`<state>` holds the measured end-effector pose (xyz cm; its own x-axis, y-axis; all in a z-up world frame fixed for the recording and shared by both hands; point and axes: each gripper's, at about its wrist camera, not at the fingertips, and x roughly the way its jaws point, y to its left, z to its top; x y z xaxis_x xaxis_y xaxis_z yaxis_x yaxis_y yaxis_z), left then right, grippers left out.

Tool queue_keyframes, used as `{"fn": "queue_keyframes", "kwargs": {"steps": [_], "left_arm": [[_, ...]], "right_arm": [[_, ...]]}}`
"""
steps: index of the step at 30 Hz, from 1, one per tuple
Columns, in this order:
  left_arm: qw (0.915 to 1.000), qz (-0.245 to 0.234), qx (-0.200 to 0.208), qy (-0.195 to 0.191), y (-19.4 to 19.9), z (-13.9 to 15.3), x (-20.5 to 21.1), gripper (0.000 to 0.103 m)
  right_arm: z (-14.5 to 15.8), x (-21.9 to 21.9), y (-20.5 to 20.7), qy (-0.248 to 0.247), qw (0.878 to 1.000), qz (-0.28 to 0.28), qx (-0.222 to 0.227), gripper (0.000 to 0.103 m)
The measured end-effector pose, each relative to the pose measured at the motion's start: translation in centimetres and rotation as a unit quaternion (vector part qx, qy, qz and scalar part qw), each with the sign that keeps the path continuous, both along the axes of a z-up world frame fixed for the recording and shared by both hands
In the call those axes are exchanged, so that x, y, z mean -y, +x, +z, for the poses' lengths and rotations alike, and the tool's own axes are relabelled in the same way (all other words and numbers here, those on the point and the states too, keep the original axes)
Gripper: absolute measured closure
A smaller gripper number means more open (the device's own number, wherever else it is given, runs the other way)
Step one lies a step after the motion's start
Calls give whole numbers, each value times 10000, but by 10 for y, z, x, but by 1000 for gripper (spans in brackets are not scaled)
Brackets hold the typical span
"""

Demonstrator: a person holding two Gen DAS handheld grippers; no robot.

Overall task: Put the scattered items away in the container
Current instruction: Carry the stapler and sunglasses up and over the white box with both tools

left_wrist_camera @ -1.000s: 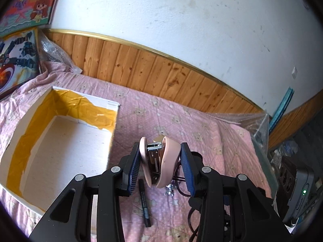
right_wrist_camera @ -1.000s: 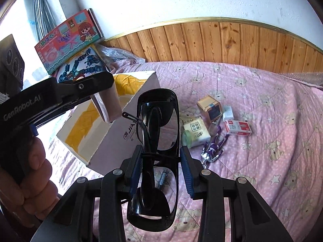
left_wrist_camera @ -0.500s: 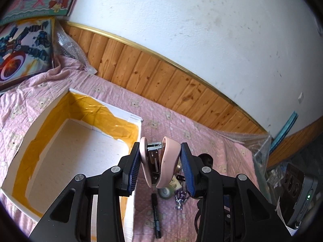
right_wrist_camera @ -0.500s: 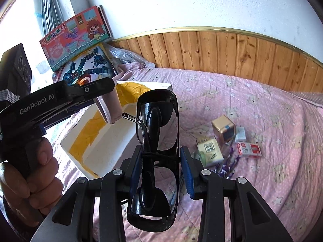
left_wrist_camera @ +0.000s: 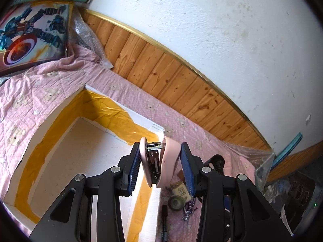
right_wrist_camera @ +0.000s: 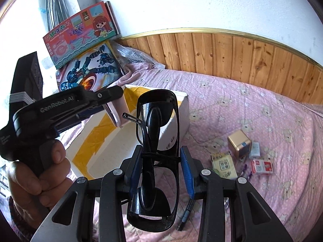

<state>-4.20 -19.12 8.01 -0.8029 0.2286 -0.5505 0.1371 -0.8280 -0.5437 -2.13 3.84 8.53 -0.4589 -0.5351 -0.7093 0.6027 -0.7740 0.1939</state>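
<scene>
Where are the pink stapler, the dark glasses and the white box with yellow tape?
pink stapler (left_wrist_camera: 168,161), left wrist view, on its pink top shell.
dark glasses (right_wrist_camera: 167,109), right wrist view, on the upper lens.
white box (left_wrist_camera: 80,153), left wrist view, on its bare inside floor.

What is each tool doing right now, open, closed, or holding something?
Left tool: closed on the pink stapler, over the box.
Right tool: closed on the folded black sunglasses.
</scene>
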Motion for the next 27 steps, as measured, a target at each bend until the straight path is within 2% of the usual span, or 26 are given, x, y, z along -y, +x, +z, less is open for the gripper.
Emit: {"fn": "queue_keyframes", "kwargs": {"steps": [16, 27], "left_arm": [[9983, 478, 322, -19, -36, -17, 47, 63], [9952, 718, 651, -108, -60, -36, 62, 63]], "right_arm": [[0, 40, -33, 42, 9998, 170, 125, 65], [-4, 67, -54, -92, 9991, 254, 334, 65]]}}
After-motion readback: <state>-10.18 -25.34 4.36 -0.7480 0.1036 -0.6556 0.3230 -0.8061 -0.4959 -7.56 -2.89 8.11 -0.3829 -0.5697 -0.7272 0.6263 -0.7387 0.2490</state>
